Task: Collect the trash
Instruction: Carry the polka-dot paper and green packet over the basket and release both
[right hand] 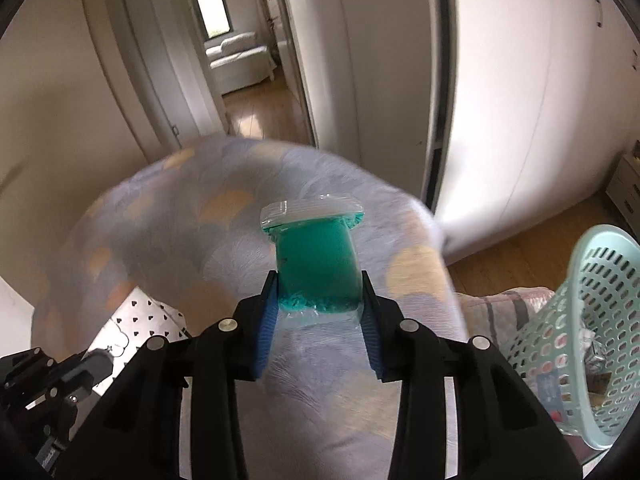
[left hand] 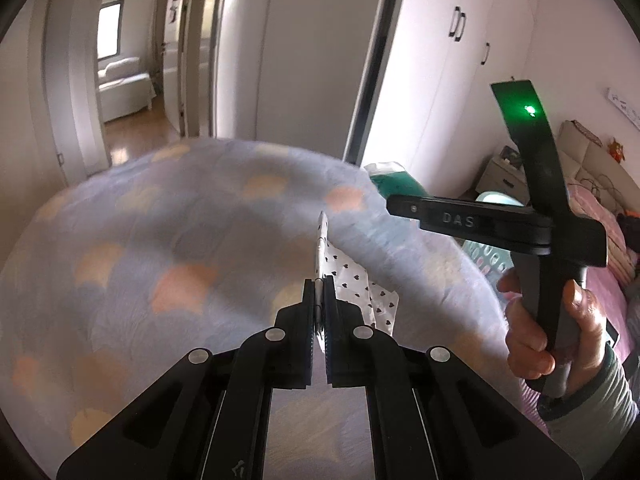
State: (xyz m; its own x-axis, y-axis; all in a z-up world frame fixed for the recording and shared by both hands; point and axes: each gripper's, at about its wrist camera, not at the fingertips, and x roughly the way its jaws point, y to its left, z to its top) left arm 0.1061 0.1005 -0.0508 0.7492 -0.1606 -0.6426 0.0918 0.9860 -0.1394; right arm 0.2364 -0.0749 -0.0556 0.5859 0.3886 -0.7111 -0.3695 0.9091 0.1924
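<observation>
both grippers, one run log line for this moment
left hand-held gripper: shut on paper | right hand-held gripper: shut on green bag | basket: right

Bed blanket (left hand: 180, 220), pale lilac with peach and yellow scallop patches, fills the near and middle ground in both views. Far left, open doorway (left hand: 128, 60) to another room: white sofa (left hand: 122, 80) under a bright window (left hand: 109, 30), wood floor (left hand: 136, 136) in between. Right of the doorway, white wardrobe doors (left hand: 460, 60) with dark handles (left hand: 457, 24), a black vertical strip (left hand: 376, 60) along one edge. Far right in the left wrist view, small bedside cabinet (left hand: 502, 174), padded headboard (left hand: 588, 156), pink striped bedding (left hand: 616, 240).
</observation>
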